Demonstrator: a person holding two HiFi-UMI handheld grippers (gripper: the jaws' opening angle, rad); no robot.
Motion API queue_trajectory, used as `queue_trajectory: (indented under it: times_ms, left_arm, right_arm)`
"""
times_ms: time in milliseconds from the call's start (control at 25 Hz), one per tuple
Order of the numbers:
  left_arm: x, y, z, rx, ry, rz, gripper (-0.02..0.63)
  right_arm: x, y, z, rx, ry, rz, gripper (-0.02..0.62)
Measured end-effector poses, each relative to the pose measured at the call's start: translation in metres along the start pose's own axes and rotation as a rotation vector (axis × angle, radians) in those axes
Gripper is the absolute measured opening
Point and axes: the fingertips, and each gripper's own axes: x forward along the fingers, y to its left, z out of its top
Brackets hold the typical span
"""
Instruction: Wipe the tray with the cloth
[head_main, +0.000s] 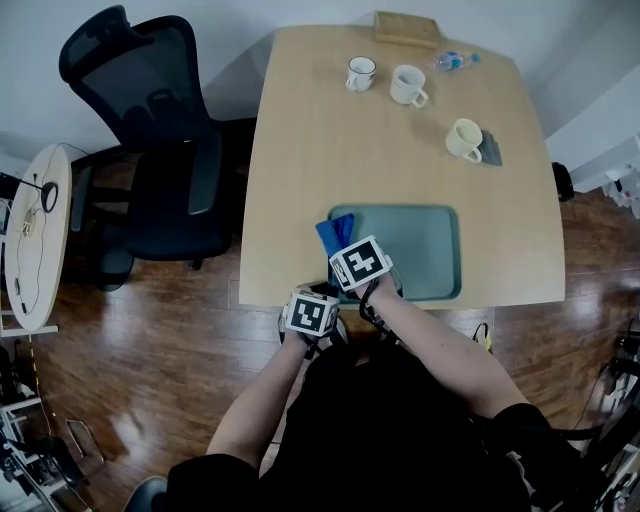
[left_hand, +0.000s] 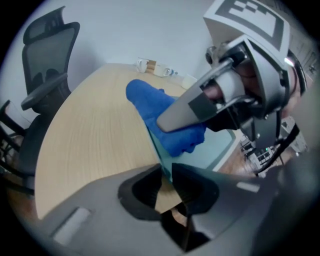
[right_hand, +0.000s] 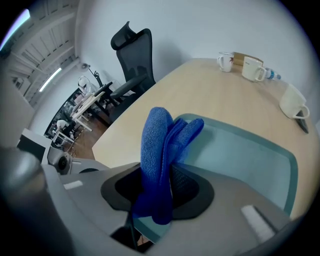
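Note:
A teal tray (head_main: 430, 250) lies at the near edge of the wooden table (head_main: 330, 130). My right gripper (right_hand: 167, 175) is shut on a folded blue cloth (right_hand: 159, 137), which stands up out of the jaws over the tray's (right_hand: 250, 155) left end. In the head view the cloth (head_main: 336, 231) sits at the tray's left rim, just ahead of the right gripper (head_main: 352, 258). My left gripper (left_hand: 167, 172) is at the table's front edge, its jaws closed on the thin near-left rim of the tray (left_hand: 222, 145). Just beyond it, the cloth (left_hand: 150, 100) rests on the tray.
Three mugs (head_main: 361, 72) (head_main: 408, 85) (head_main: 464, 139) stand at the far side of the table, with a water bottle (head_main: 455, 60) and a wooden box (head_main: 406, 28) behind them. A black office chair (head_main: 160, 150) stands to the left, beside a small round table (head_main: 35, 235).

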Motion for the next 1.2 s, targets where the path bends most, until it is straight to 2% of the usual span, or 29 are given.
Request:
queue_trajectory:
  times_ms: [120, 280, 560, 720, 840, 1000, 1200]
  left_arm:
    - [-0.001, 0.001, 0.0, 0.003, 0.001, 0.004, 0.067]
    - [-0.002, 0.003, -0.002, -0.005, 0.002, 0.017, 0.067]
    - [-0.002, 0.003, 0.001, -0.02, -0.006, 0.047, 0.066]
    - [-0.002, 0.002, 0.002, -0.025, -0.012, 0.056, 0.064]
    - [-0.001, 0.001, 0.002, -0.025, -0.014, 0.059, 0.064]
    - [-0.001, 0.0, 0.001, -0.015, -0.018, 0.052, 0.065]
    - [-0.001, -0.001, 0.002, -0.012, -0.021, 0.03, 0.066]
  right_arm:
    - [-0.007, -0.017, -0.006, 0.04, -0.018, 0.001, 0.146]
    - [-0.033, -0.07, -0.032, 0.148, -0.042, -0.028, 0.146]
    - [-0.098, -0.188, -0.107, 0.311, -0.069, -0.186, 0.147]
    - [-0.122, -0.228, -0.133, 0.317, -0.069, -0.302, 0.147]
    - [-0.12, -0.231, -0.139, 0.31, -0.052, -0.33, 0.147]
    - [-0.104, -0.209, -0.13, 0.236, -0.015, -0.346, 0.147]
    - [-0.08, -0.159, -0.1, 0.194, -0.017, -0.26, 0.147]
